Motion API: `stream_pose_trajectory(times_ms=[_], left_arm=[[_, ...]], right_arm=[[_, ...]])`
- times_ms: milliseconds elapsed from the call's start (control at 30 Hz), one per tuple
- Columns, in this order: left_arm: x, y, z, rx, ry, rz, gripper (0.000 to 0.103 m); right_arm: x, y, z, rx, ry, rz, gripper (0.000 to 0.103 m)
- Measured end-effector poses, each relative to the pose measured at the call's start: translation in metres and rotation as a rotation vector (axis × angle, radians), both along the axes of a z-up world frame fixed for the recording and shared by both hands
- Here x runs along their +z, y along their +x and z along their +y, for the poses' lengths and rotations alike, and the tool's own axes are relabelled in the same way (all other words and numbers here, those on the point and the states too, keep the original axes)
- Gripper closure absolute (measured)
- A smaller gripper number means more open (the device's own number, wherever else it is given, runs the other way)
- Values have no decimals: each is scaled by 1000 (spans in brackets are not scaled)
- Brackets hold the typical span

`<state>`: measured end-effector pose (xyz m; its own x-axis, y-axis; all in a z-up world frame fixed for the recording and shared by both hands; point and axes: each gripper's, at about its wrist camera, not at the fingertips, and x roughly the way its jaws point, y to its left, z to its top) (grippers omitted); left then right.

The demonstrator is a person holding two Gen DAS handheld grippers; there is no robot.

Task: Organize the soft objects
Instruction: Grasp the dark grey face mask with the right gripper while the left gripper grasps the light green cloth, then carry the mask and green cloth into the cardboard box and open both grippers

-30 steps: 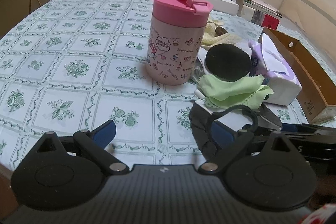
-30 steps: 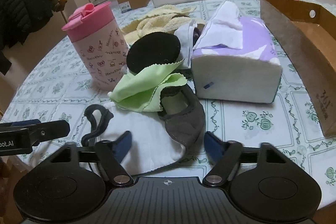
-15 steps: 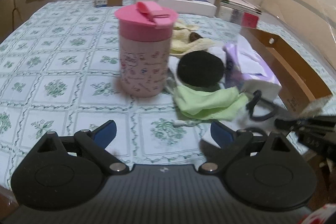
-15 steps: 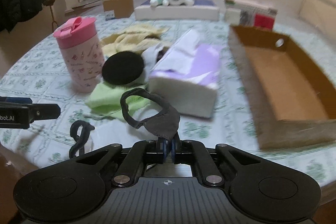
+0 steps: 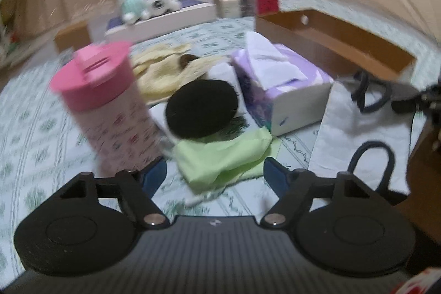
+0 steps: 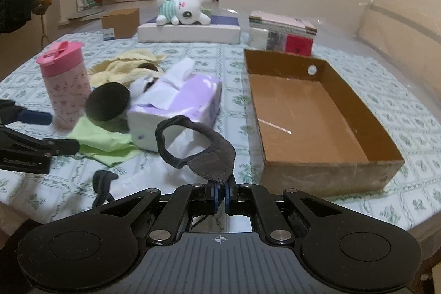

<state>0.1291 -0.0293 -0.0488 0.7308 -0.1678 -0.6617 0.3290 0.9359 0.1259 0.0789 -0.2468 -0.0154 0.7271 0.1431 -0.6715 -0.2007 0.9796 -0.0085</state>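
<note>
Empty cardboard box ahead-right of right gripper, tissue pack ahead-left, right gripper clamped on dark face mask lifted off tablecloth, left gripper jaws apart, just been closing, green cloth between them, untouched

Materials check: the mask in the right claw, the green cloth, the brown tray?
Mask: dark grey matte fabric, probably knit; it droops from the shut right claw, ear loop standing. Green cloth: thin woven-looking fabric, perhaps microfibre; crumpled folds, frayed-looking edge. Tray: brown cardboard, dull finish, scuffed front wall.
</note>
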Motion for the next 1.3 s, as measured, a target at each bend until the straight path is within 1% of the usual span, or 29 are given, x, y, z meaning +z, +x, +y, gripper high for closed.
stream_pose_trajectory(times_ms=[33, 133, 167, 200, 233, 300, 333, 400, 467, 600, 767, 867, 1067, 1200, 1300], left_arm=[[-4, 3, -6, -23, 42, -9, 33], [-13, 10, -16, -69, 130, -19, 43], [-17, 13, -19, -83, 156, -17, 51], [-20, 15, -21, -91, 175, -13, 62], [-23, 17, -22, -98, 196, -8, 66], [-26, 19, -21, -105, 209, 4, 79], [-26, 20, -19, -104, 203, 10, 83], [-22, 20, -17, -100, 194, 17, 96], [-15, 18, -14, -98, 183, 15, 98], [9, 11, -10, -106, 118, 15, 99], [51, 4, -4, -101, -6, -1, 99], [75, 2, -7, -113, -41, -23, 99], [112, 10, -33, -168, -98, -47, 99], [129, 19, -59, -217, -142, -52, 99], [138, 28, -86, -254, -164, -57, 99]], right_arm=[[-1, 1, -1, -3, 3, 4, 99], [-5, 3, -3, -4, 11, 11, 99], [-5, 4, -3, -4, 12, 11, 99], [-6, 4, -3, -5, 15, 13, 99], [-6, 5, -4, -5, 19, 14, 99], [-7, 5, -5, -7, 23, 15, 99], [-7, 5, -7, -9, 28, 15, 99], [-5, 4, -9, -15, 44, 16, 99], [-2, 1, -11, -19, 52, 9, 99], [10, -7, -13, -17, 61, -27, 99], [36, -20, -18, -21, 67, -98, 99], [50, -25, -25, -26, 73, -137, 99], [75, -27, -49, -48, 90, -204, 99], [96, -16, -80, -80, 156, -230, 99], [112, -4, -105, -106, 185, -262, 99]])
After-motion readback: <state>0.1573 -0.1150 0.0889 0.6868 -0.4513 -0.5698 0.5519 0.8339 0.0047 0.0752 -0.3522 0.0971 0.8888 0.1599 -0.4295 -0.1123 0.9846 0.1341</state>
